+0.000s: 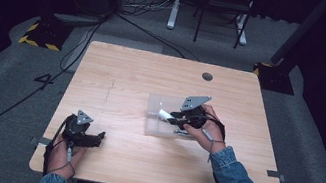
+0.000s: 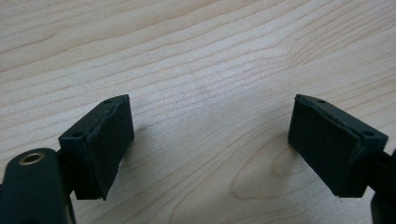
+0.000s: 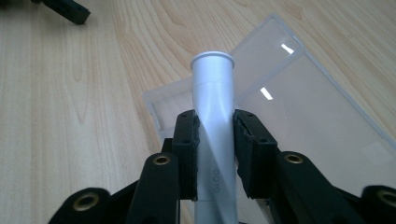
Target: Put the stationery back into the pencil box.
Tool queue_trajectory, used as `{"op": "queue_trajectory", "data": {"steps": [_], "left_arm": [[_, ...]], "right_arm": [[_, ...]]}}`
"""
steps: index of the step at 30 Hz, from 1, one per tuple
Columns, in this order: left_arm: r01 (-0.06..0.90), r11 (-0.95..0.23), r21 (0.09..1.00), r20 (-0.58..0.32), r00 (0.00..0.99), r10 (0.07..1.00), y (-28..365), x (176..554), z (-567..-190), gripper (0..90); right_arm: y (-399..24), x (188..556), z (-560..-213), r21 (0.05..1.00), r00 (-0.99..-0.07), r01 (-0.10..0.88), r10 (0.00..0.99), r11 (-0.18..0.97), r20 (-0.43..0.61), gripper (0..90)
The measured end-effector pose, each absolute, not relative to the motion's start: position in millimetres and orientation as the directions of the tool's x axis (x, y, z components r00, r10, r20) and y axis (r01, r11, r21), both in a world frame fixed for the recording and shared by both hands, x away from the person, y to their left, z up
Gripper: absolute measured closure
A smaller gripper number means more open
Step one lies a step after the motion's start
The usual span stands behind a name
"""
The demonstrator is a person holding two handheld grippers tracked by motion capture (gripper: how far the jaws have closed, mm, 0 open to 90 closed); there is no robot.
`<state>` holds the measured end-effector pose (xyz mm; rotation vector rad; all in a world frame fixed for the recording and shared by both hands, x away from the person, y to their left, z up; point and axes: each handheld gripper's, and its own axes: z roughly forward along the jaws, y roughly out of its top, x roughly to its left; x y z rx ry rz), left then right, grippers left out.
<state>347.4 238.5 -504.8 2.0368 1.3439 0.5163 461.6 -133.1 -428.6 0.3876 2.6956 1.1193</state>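
Observation:
My right gripper [image 3: 214,122] is shut on a white plastic tube [image 3: 213,102] with a rimmed end that sticks out past the pads. In the high view this right gripper [image 1: 170,116] holds the white tube [image 1: 164,114] above a clear plastic box [image 1: 158,102] in the middle of the wooden table [image 1: 128,75]. The clear box [image 3: 299,107] lies below and beyond the tube in the right gripper view. My left gripper [image 1: 101,136] rests low over the table's near left corner; its pads [image 2: 109,140] stand wide apart over bare wood, nothing between them.
A round cable hole [image 1: 207,76] sits near the table's far edge. Beyond the table, cables run over the grey floor, and a stand base with yellow-black tape [image 1: 39,35] and white desk legs [image 1: 175,2] are there.

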Motion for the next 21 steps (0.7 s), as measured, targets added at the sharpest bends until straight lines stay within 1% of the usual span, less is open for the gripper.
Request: {"op": "queue_trajectory", "data": {"steps": [8,21], "left_arm": [[0.666,-0.276,0.693,-0.022,0.402,0.916,238.5,347.4,-504.9,14.6],[0.667,-0.275,0.692,-0.022,0.400,0.916,238.4,347.4,-504.8,14.6]], "right_arm": [[-139.1,468.9,-435.6,0.702,-0.939,0.184,0.334,0.688,-0.082,71.3],[-144.0,476.3,-445.5,0.676,-0.941,0.167,0.321,0.718,-0.108,71.3]]}}
